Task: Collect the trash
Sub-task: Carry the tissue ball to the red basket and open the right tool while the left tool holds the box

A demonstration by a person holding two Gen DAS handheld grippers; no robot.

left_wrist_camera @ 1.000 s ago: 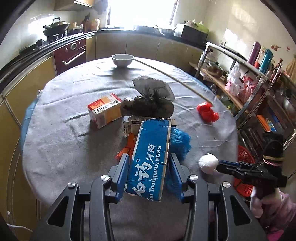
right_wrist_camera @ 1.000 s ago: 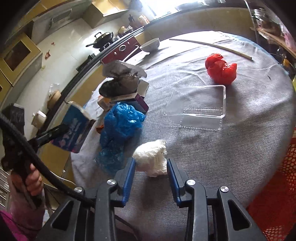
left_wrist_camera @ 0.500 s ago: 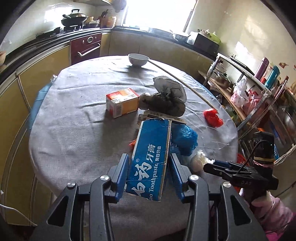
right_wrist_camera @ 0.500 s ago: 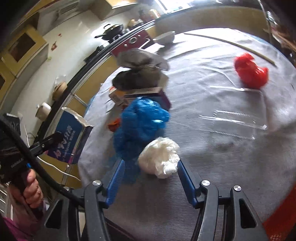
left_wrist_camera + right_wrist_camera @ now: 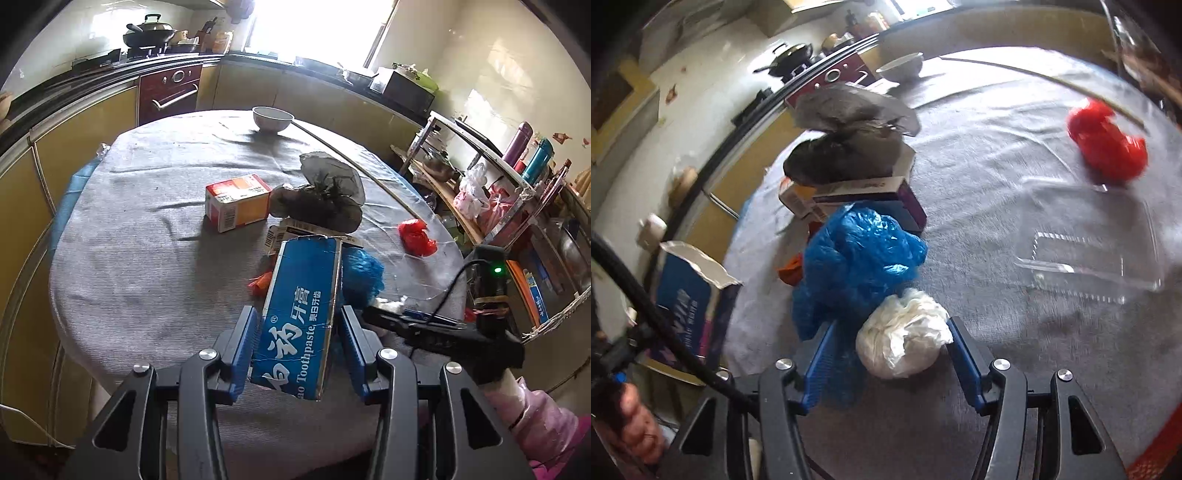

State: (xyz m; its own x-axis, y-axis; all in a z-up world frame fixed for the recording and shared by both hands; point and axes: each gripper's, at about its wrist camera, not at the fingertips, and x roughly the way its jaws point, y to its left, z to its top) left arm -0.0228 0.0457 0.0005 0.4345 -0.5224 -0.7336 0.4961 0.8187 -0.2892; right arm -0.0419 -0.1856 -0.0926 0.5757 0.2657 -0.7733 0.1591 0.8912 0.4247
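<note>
Broadly, a grey-clothed tabletop (image 5: 147, 258) fills both views, with the trash bunched right of centre in the left view. Biggest is the dark bag (image 5: 321, 199), beside an orange carton (image 5: 236, 201). At lower centre the left tongs (image 5: 299, 354) pinch a torn blue toothpaste box (image 5: 301, 317), held up off the cloth. In the right view a blue bag (image 5: 857, 262) sits mid-frame, a clear tray (image 5: 1097, 251) to its right, a red bag (image 5: 1108, 144) at upper right. The right tongs (image 5: 892, 354) are spread around a white wad (image 5: 905, 339); the right finger seems to touch it, though blur leaves that unsure.
</note>
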